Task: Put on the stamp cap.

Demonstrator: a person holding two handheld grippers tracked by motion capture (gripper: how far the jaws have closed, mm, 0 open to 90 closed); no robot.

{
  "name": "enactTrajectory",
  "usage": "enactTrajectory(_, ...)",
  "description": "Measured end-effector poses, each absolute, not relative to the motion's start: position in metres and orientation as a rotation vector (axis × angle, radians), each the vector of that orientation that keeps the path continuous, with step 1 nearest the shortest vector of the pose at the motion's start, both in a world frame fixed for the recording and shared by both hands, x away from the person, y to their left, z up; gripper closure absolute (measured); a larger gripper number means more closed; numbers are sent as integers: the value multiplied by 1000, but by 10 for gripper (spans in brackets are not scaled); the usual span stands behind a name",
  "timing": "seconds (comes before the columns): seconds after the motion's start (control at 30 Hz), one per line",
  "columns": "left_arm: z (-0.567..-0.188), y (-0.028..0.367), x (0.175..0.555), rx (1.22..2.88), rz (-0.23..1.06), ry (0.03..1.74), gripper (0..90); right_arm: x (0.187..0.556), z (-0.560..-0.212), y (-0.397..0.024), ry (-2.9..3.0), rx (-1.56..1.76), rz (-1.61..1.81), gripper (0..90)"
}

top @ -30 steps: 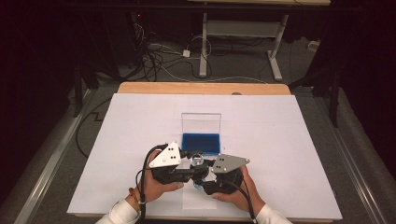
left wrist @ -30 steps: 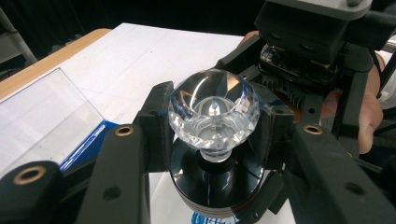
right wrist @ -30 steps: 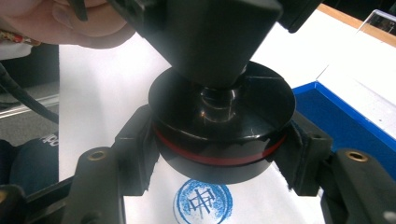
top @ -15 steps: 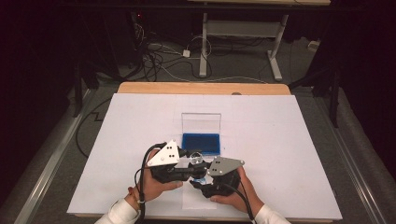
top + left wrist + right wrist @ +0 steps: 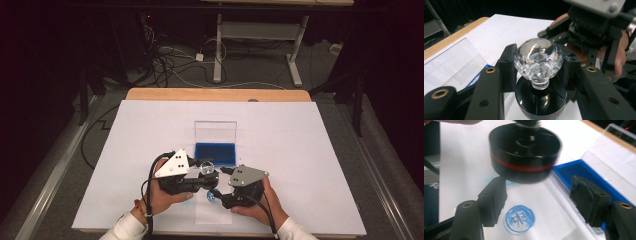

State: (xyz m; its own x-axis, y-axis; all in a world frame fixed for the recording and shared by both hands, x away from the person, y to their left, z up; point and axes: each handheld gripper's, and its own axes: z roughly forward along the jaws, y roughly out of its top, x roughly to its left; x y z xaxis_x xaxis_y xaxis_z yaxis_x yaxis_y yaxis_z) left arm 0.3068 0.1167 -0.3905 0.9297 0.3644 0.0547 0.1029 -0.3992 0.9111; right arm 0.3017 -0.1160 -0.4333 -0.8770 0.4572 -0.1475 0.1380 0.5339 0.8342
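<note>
The left tool is clenched on the stamp: a faceted clear crystal knob above a round black base with a red band, lifted above the bench near its front edge. The right tool hangs released over a round blue imprint.

Black stamp above blue imprint
</note>
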Motion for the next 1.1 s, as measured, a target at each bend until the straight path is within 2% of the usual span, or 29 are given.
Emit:
enactTrajectory(0.07,-390,118,307,1976,300,341,545,301,-431,-120,2408,504,1276,272)
enactTrajectory(0.53,-391,128,306,2002,348,359,545,298,-417,-159,2304,542,1218,272)
enactTrajectory(1.1,-389,135,306,2018,388,376,545,289,-413,-186,2249,565,1164,276)
